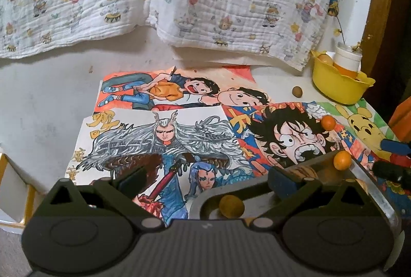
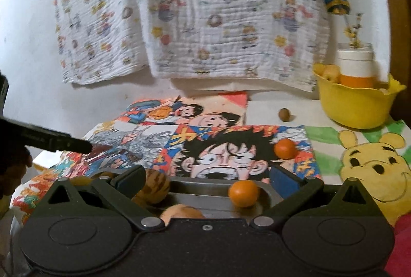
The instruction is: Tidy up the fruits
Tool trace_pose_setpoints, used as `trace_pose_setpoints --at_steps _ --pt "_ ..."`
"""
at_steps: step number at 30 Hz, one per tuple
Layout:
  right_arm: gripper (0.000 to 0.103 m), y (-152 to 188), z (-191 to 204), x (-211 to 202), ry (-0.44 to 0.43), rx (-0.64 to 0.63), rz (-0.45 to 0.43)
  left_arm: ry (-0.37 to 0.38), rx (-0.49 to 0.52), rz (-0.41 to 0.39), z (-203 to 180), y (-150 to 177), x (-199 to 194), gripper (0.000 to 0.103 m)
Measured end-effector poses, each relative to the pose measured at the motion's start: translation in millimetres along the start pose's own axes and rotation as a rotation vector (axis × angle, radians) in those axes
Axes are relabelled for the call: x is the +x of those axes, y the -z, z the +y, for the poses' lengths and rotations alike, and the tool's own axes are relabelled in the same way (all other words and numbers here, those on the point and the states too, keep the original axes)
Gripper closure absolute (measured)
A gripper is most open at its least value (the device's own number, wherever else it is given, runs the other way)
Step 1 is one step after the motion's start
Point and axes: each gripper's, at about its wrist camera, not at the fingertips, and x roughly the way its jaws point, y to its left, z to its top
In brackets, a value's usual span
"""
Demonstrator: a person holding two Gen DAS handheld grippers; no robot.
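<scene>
- Right up close, the right gripper (image 2: 205, 178) hangs over the metal tray (image 2: 200, 191) with its jaws spread wide and nothing between the blue pads (image 2: 282, 178) — that reads as lining up on fruit, not carrying any.
- In the tray sits an orange fruit (image 2: 243, 192), right in the mouth of those jaws; a striped brownish fruit (image 2: 155, 187) lies by the left finger, and a paler one (image 2: 181, 211) is half hidden under the gripper body.
- Over on the other side, the left gripper (image 1: 205, 178) is just as wide open and empty, parked above the tray's near corner (image 1: 203, 200), where a dull yellow-brown fruit (image 1: 231, 205) rests inside the rim.
- So the tray looks like the collecting spot — its raised edge keeps the round fruit from rolling off.
- Further out, one orange fruit (image 2: 284, 148) is loose on the cartoon drawings (image 2: 231, 148), well apart from the tray.
- Beyond it, a small brown fruit (image 2: 284, 114) lies alone on the bare white tabletop (image 2: 267, 107).
- At the back right, a yellow bowl (image 2: 354, 107) holds a white-and-orange jar (image 2: 355, 69) and some yellowish fruit (image 2: 330, 71).
- Behind everything, a printed cloth (image 2: 205, 20) hangs down.
</scene>
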Motion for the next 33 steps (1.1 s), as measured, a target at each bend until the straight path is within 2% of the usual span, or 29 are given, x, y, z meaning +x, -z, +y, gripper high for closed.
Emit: trace_pose_setpoints --at_steps 7,14,23,28,33 --pt "0.001 0.0 -19.2 -2.6 0.073 0.038 -0.003 -0.009 -0.008 0.017 4.8 -2.6 8.4 0.001" --pt "0.001 -9.6 -36.2 22.7 0.122 0.063 0.022 -0.021 0.038 0.038 -5.8 -19.7 29.2 0.001" --pt "0.001 -26.3 -57.3 84.5 0.208 0.065 0.142 0.024 0.146 -0.013 -42.0 -74.3 88.4 0.001" --pt "0.001 -30.7 -61.9 101.4 0.199 0.042 0.137 0.062 0.220 -0.029 -71.2 -106.3 129.9 0.001" --pt "0.001 -36.3 -61.8 109.1 0.190 0.000 0.117 0.093 0.296 -0.063 -103.3 -120.1 151.8 0.001"
